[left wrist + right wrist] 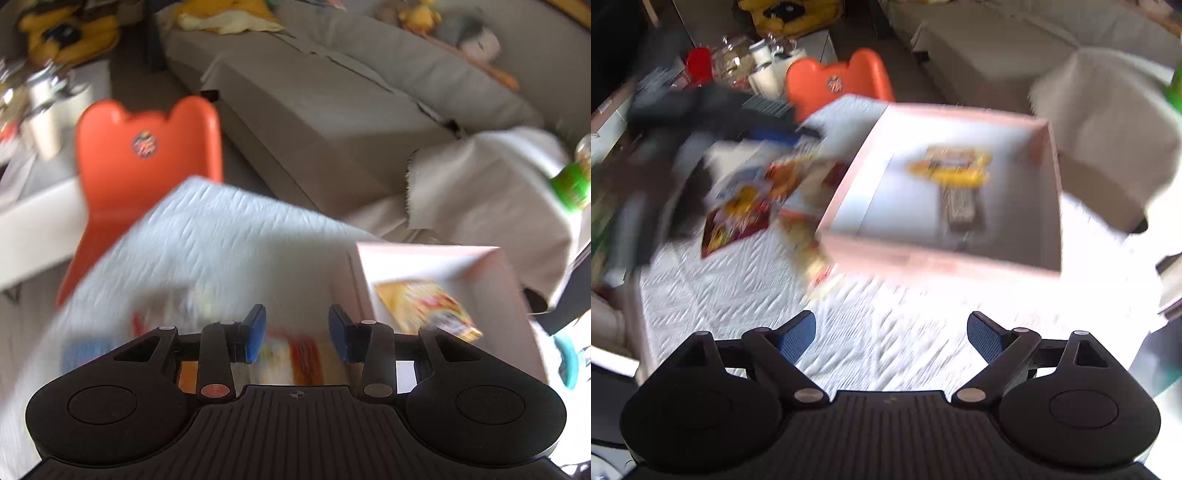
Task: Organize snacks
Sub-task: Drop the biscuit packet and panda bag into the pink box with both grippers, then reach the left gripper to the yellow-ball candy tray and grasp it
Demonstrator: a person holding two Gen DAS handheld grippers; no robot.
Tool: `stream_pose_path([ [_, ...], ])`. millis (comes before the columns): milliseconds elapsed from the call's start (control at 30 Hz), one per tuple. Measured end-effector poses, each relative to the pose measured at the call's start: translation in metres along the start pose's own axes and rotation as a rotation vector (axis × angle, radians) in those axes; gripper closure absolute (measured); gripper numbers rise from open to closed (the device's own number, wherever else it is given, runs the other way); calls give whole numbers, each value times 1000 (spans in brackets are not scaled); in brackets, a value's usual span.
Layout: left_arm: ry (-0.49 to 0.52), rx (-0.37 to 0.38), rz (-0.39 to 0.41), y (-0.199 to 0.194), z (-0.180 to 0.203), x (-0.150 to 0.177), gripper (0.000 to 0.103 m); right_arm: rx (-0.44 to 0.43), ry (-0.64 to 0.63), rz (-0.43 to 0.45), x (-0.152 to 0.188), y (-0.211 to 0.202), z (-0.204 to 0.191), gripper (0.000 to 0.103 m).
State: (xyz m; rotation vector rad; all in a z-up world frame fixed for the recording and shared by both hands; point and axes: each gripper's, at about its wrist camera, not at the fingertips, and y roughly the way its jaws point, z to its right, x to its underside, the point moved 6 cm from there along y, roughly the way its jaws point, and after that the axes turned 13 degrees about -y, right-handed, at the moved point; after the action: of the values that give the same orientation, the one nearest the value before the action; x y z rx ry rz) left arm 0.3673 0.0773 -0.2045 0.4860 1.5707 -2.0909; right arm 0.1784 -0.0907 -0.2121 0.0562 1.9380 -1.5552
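Right wrist view — right gripper (891,334) spread wide, empty, near the box (871,254) edge; left gripper (297,334) parted, empty.

Both wrist views look down, close — sharing the pink box (428,258) (945,258).

One pink box (942,258); two snack packets inside (951,170) (962,208); one orange chair (838,83) (loose packets outside box too blurred to count).

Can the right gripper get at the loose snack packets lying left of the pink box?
Probably yes. The right gripper, jaws open and empty, hovers over bare tablecloth; the packets lie ahead-left, though the left gripper hangs near them.
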Motion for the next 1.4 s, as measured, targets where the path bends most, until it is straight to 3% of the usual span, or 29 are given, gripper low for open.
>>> stream_pose_path([
  [133, 134, -4, -112, 50, 10, 4, 62, 16, -15, -56, 27, 18, -27, 13],
  [167, 143, 17, -137, 55, 9, 9, 72, 26, -13, -63, 31, 26, -30, 13],
  [200, 110, 71, -142, 54, 6, 12, 80, 32, -2, -67, 32, 33, -31, 13],
  [267, 124, 117, -195, 50, 2, 25, 80, 40, 41, -58, 30, 44, -30, 13],
  [400, 437, 141, -223, 21, -7, 73, 77, 30, 131, 7, 9, 62, -25, 13],
  [500, 485, 128, -244, -1, -30, 92, 77, 12, 138, 15, -8, 84, -32, 13],
  [633, 334, 88, -190, -27, -78, 92, 78, 3, 35, 36, -35, 108, -64, 11],
  [867, -138, 95, -31, -96, -147, 85, 78, -171, -205, 22, -44, 113, -141, 11],
  [933, -220, 78, -15, -112, -163, 91, 78, -224, -278, 6, -38, 104, -158, 11],
  [1067, -275, 30, 3, -132, -184, 110, 78, -113, -302, 75, -45, 84, -160, 11],
  [1200, -363, 41, 52, -151, -205, 120, 78, 39, -263, 137, -81, 95, -136, 11],
  [1300, -425, -9, 134, -158, -235, 107, 78, 53, -221, 145, -111, 111, -121, 11],
  [1400, -486, -72, 163, -143, -271, 79, 78, 36, -188, 159, -130, 120, -116, 11],
])
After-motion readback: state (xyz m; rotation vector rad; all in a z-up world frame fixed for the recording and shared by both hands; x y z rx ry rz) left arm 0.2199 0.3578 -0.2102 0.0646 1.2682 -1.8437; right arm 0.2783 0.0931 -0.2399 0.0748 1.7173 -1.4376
